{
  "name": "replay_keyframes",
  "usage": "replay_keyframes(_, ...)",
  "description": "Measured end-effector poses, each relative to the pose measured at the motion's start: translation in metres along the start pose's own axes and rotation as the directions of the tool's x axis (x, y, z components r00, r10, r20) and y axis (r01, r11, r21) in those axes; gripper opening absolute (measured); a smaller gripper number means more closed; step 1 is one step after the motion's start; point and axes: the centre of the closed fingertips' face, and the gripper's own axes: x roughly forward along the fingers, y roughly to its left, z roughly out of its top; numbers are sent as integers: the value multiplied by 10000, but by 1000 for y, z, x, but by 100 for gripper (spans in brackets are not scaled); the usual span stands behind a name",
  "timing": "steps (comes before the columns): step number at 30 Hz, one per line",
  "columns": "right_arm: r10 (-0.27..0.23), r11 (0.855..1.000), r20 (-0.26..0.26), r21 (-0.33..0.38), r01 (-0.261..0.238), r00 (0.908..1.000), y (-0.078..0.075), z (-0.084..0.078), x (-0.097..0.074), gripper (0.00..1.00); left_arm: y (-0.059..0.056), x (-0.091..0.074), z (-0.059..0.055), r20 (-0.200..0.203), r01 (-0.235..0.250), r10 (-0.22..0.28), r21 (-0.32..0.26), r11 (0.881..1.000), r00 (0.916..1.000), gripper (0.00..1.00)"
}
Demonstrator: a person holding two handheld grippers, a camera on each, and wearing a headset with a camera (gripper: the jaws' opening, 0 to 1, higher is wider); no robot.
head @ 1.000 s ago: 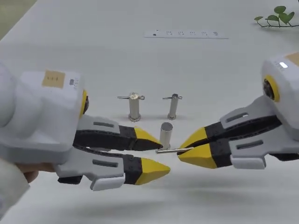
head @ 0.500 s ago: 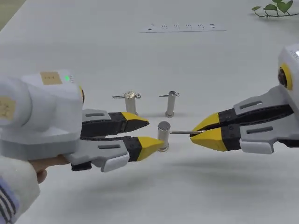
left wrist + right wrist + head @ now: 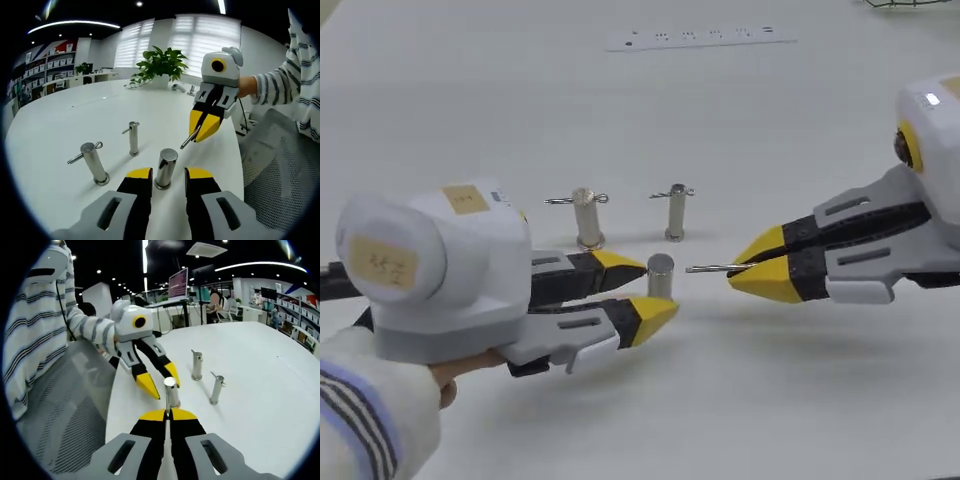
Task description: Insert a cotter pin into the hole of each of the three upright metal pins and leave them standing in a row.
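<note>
**Q:** What lies around the work, and what crowds it?

**A:** Head view. The bare pin (image 3: 661, 275) stands upright between the spread jaws of the left gripper (image 3: 657, 287). That gripper reaches in from 9 o'clock, with one jaw on each side of the pin and no grip to be seen. From 3 o'clock the right gripper (image 3: 734, 274) is clenched on a cotter (image 3: 708, 268). The cotter is held level, its free tip just short of the pin's top. Behind the bare pin, a fitted pin (image 3: 585, 215) stands at 10 o'clock and a second (image 3: 676, 210) at 12 o'clock, both apart from the tools. A power strip (image 3: 700, 38) lies far off at 12 o'clock.

**Q:** How many of each?

**A:** There are three pins, all upright. There are three cotters, two through pin heads and one in the right jaws. There are two grippers.

**Q:** The surface and the room?

**A:** The surface is a smooth white table (image 3: 800, 160). The left gripper view shows a potted plant (image 3: 160, 62) at the table's far end and windows (image 3: 200, 37) with blinds behind it. It also shows shelves (image 3: 45, 65) at 10 o'clock, a mesh chair (image 3: 280, 165) at 4 o'clock and a striped sleeve (image 3: 300, 75) behind the right gripper. The right gripper view shows a monitor (image 3: 178, 284) at 12 o'clock.
</note>
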Motion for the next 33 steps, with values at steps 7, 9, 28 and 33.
replay_keyframes(7,182,9998,-70,-51,-182,9998,-2,0,4,4,1,6,-8,-232,14,-10,164,9999,9997,24)
replay_keyframes(9,194,9998,-90,5,-194,9998,-3,0,5,4,0,8,-9,-277,34,-29,205,9998,9996,24)
replay_keyframes(28,336,9993,-216,-165,-340,9992,-2,1,11,4,1,14,-11,-294,228,-217,365,9991,9993,12)
replay_keyframes(33,338,9990,-289,-275,-346,9990,-2,1,12,4,1,13,-11,-325,236,-220,492,9985,9992,12)
